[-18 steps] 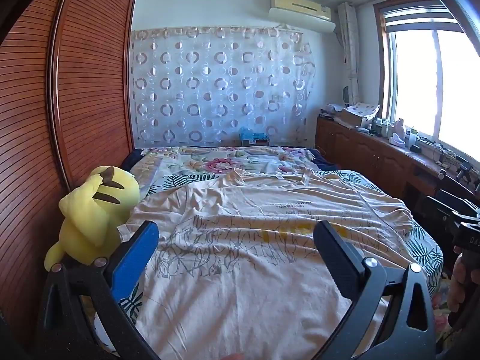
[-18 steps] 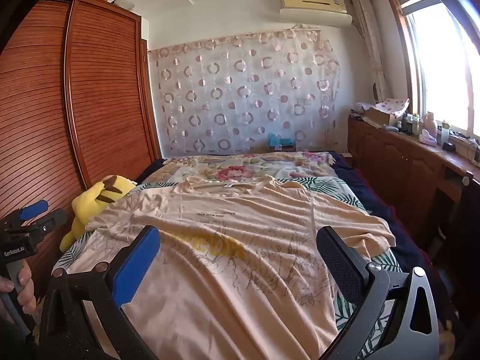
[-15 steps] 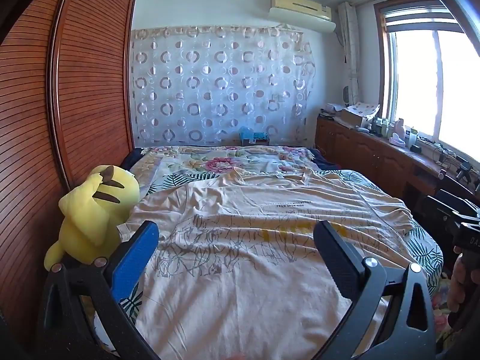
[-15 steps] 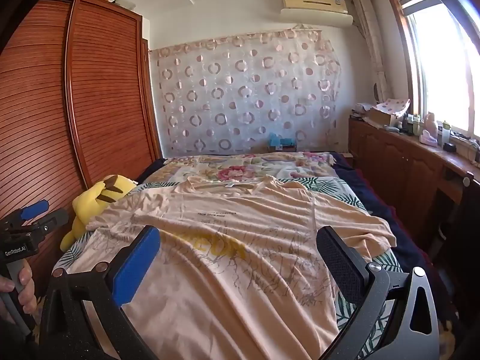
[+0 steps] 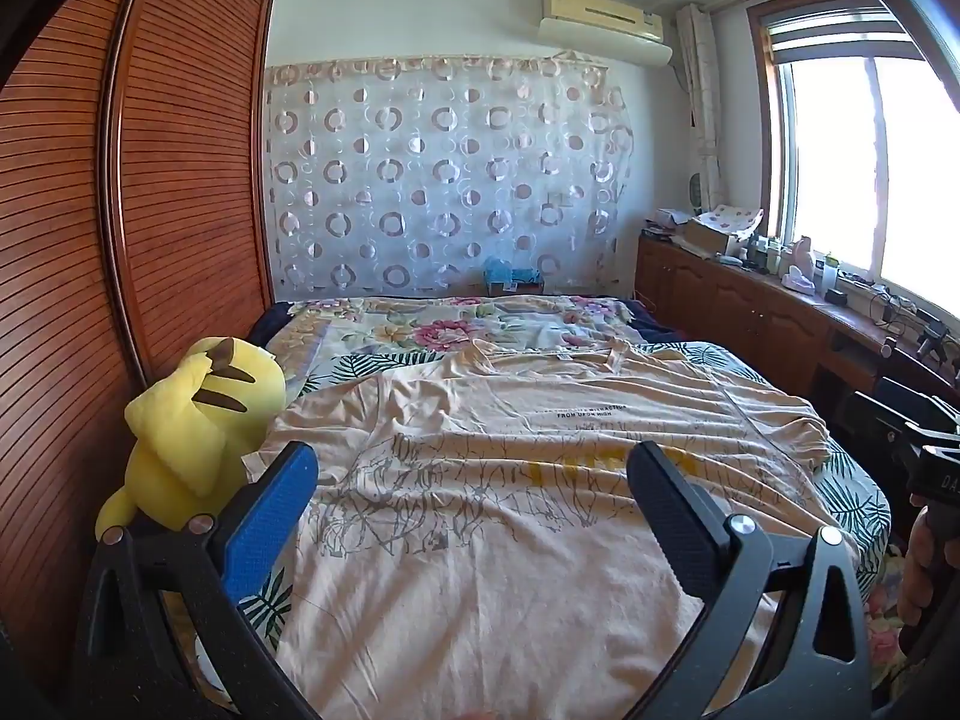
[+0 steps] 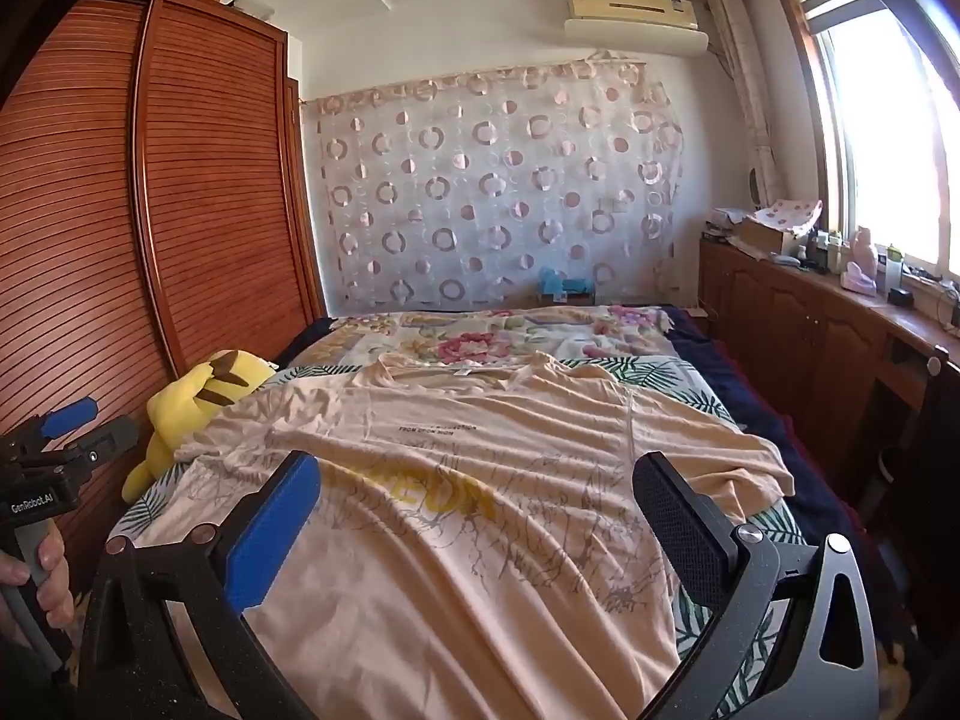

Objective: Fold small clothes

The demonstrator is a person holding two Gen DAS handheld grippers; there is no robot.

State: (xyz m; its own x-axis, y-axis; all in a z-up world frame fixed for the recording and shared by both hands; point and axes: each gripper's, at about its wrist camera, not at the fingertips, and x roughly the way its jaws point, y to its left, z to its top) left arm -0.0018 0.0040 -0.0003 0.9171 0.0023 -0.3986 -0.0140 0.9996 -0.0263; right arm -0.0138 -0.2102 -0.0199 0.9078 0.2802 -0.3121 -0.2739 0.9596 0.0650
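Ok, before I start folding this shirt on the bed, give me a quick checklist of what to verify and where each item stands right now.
1. T-shirt spread flat on the bed: ok, only light wrinkles.
2. Left hand-held gripper open and holding nothing: ok.
3. Right hand-held gripper open and holding nothing: ok.
4. Both sleeves laid out: ok, though the plush-side one is rumpled.
5. Yellow plush toy apart from the shirt: cannot tell, it sits right at the sleeve.
6. Near hem visible: not ok, out of frame.

Slatted wardrobe point(image 5: 150, 210); sunlit window point(image 5: 864, 168)
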